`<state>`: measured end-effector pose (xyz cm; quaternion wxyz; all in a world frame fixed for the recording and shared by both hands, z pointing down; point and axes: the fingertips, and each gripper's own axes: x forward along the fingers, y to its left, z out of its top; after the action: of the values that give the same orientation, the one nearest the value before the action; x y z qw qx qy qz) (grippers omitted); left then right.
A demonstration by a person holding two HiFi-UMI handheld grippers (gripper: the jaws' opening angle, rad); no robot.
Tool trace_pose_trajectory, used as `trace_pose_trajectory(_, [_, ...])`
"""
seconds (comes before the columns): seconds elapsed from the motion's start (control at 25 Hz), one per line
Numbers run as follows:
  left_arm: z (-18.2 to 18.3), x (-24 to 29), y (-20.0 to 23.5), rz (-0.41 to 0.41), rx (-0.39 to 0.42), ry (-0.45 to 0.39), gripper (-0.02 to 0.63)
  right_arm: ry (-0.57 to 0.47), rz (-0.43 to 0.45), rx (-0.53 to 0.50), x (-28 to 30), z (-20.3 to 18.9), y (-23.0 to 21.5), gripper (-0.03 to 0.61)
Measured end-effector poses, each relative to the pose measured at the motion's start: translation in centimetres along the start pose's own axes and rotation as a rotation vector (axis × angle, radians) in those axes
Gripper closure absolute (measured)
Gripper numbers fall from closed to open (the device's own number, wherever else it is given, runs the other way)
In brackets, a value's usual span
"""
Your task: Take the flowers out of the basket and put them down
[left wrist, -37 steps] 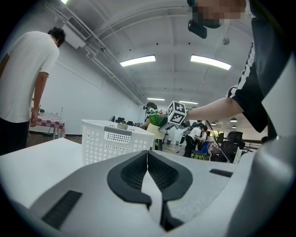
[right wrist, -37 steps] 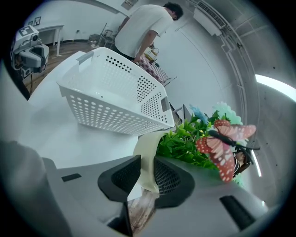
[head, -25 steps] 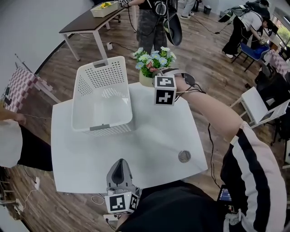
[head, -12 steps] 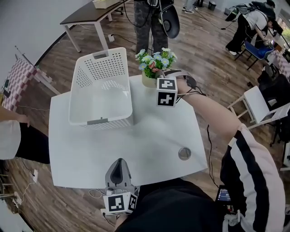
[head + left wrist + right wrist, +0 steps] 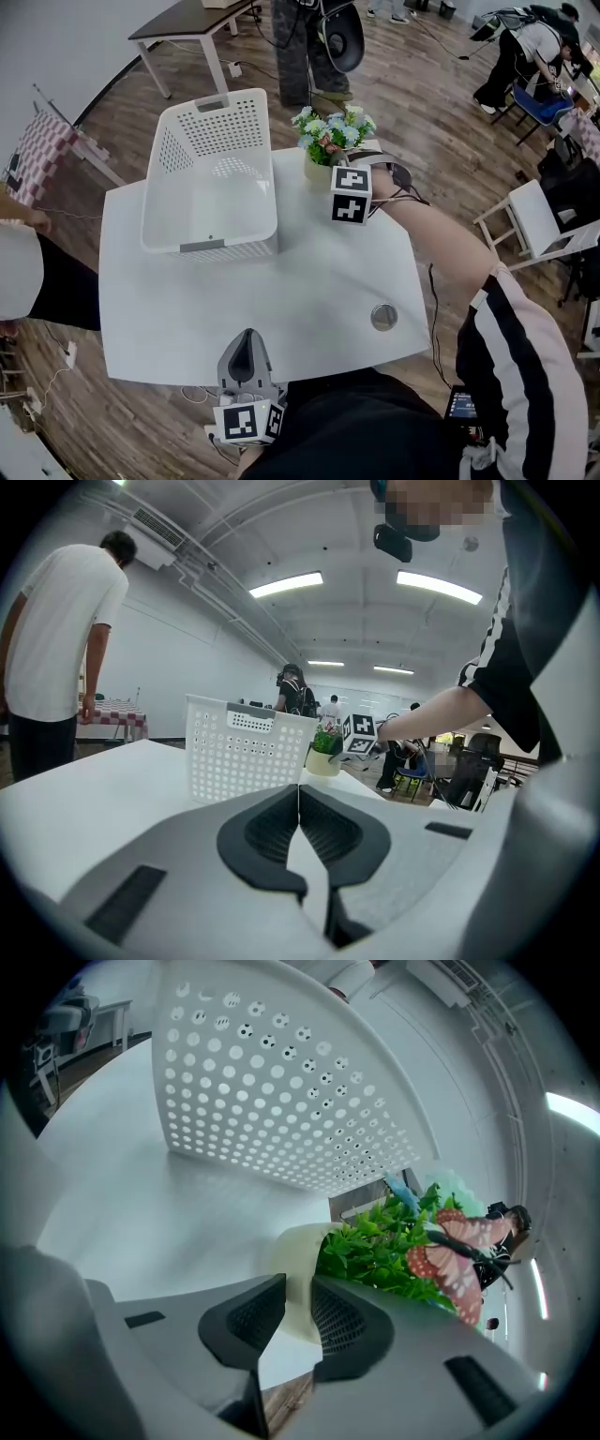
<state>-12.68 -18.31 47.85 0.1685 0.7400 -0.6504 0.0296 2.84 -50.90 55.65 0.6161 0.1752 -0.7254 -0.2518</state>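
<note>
A cream pot (image 5: 317, 172) of green leaves and pale flowers (image 5: 333, 131) stands at the white table's far edge, just right of the white perforated basket (image 5: 211, 246). My right gripper (image 5: 330, 172) is at the pot's near side, shut on the pot (image 5: 291, 1255), whose wall sits between the jaws (image 5: 298, 1302). A pink butterfly ornament (image 5: 459, 1251) sticks out of the leaves. The basket (image 5: 281, 1101) holds nothing. My left gripper (image 5: 246, 339) rests at the table's near edge, shut with nothing in it (image 5: 299, 803); the basket (image 5: 244, 757) and pot (image 5: 323, 761) show far ahead of it.
A small round metal thing (image 5: 382, 317) lies on the table (image 5: 309, 281) at the near right. People stand beyond the table (image 5: 309, 37) and at the left (image 5: 19, 281). White chairs (image 5: 525, 220) are at the right, a brown table (image 5: 187, 23) far back.
The head view has shifted a little. The right gripper and the pot stay beside the basket's far right corner, perhaps slightly further right. The left gripper has not moved.
</note>
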Motion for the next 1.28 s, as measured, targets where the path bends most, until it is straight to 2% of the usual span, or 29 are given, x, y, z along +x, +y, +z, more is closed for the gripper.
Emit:
trace_pose_trajectory(0.12, [-0.3, 0.0, 0.0, 0.004, -0.003, 0.008, 0.607, 0.005, 0.003, -0.012, 0.5, -0.1, 0.6, 0.482])
trace_pose_trajectory(0.36, [-1.1, -0.1, 0.1, -0.021, 0.054, 0.033, 0.607, 0.013, 0.004, -0.024, 1.2, -0.2, 1.5, 0.482])
trace_pose_trajectory(0.6, [-0.7, 0.1, 0.1, 0.001, -0.001, 0.02, 0.607, 0.017, 0.007, -0.027, 1.8, -0.2, 2.2, 0.482])
trace_pose_trajectory(1.0, [-0.6, 0.4, 0.4, -0.008, 0.002, 0.02, 0.607, 0.015, 0.016, 0.011, 2.3, -0.2, 2.8, 0.482])
trace_pose_trajectory(1.28, [-0.2, 0.7, 0.6, -0.024, 0.007, 0.015, 0.607, -0.028, -0.043, 0.066, 2.5, -0.3, 2.9, 0.477])
